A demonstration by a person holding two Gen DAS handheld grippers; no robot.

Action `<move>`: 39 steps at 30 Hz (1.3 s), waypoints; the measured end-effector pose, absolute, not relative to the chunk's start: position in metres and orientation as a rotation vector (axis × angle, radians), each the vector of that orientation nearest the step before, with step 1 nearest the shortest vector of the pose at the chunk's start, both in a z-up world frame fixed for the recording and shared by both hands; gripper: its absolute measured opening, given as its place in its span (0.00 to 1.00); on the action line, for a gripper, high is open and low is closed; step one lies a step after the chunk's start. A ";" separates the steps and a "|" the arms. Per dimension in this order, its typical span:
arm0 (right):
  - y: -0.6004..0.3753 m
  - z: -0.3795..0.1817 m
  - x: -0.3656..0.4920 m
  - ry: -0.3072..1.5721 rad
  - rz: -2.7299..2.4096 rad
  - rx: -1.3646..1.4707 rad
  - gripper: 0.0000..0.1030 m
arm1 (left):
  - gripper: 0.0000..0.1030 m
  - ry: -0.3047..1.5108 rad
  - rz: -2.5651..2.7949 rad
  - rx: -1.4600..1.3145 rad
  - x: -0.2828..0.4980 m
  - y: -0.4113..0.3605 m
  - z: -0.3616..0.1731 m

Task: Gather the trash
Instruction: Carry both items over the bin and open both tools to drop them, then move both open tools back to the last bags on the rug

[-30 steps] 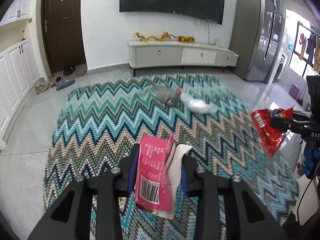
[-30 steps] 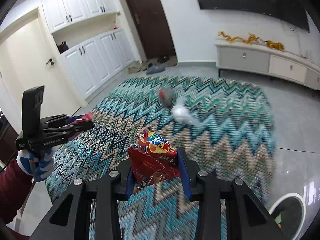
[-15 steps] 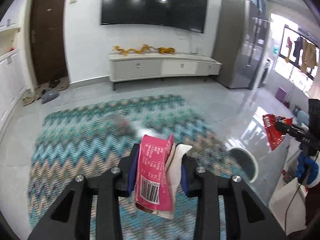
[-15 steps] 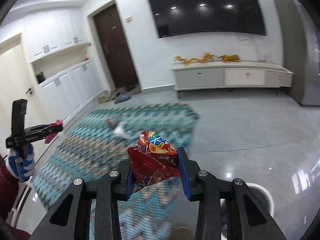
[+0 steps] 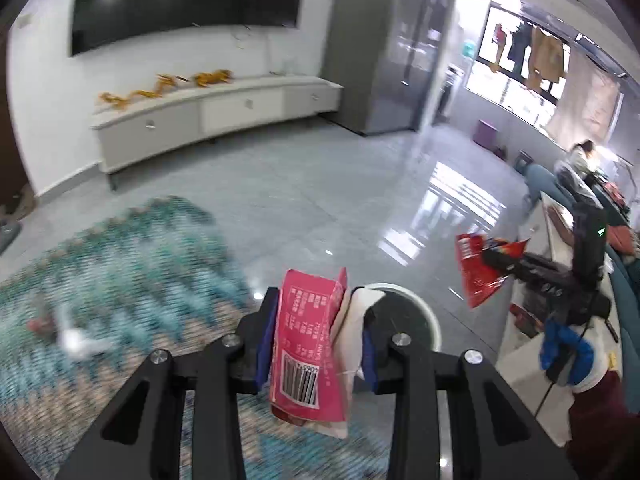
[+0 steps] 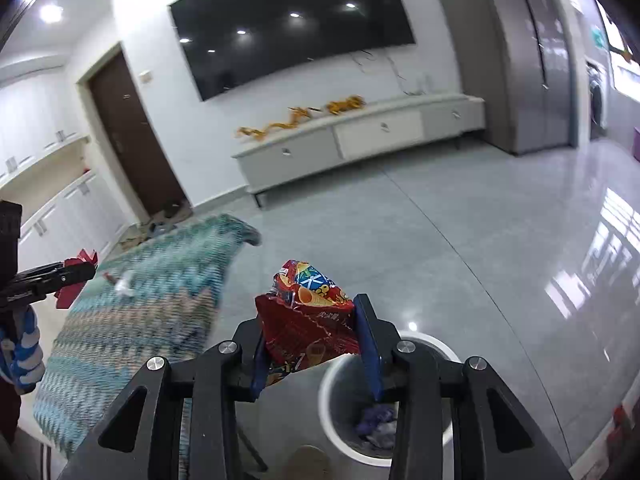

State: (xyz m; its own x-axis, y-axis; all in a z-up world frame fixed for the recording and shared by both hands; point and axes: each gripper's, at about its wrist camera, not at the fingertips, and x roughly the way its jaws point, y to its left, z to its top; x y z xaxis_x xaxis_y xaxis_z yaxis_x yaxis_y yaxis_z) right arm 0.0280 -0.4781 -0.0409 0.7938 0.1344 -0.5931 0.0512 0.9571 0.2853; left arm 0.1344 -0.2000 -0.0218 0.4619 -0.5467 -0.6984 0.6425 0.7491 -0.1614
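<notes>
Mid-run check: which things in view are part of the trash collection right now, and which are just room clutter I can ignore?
Part of the job:
- pink wrapper, clamped in the left gripper
- red snack bag, clamped in the right gripper
- white bin, some trash already inside
- blurred litter on the rug

Just lying about:
- TV
- TV cabinet
- gold ornament
- shoes by the door
</notes>
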 end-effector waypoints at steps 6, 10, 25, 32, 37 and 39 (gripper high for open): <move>-0.512 -0.080 0.034 0.719 -0.032 0.356 0.35 | 0.33 0.902 -0.823 0.154 0.148 -0.287 -0.063; -0.530 -0.108 0.037 0.771 -0.066 0.374 0.35 | 0.33 0.951 -0.858 0.162 0.154 -0.327 -0.086; -0.558 -0.163 0.049 0.873 -0.137 0.448 0.55 | 0.58 1.029 -0.920 0.169 0.155 -0.400 -0.133; -0.557 -0.154 0.042 0.856 -0.159 0.444 0.60 | 0.58 0.994 -0.901 0.152 0.153 -0.387 -0.120; -0.553 -0.137 0.036 0.819 -0.169 0.440 0.63 | 0.58 0.952 -0.848 0.129 0.148 -0.358 -0.102; -0.551 -0.129 0.033 0.804 -0.169 0.437 0.63 | 0.58 0.934 -0.825 0.122 0.146 -0.346 -0.096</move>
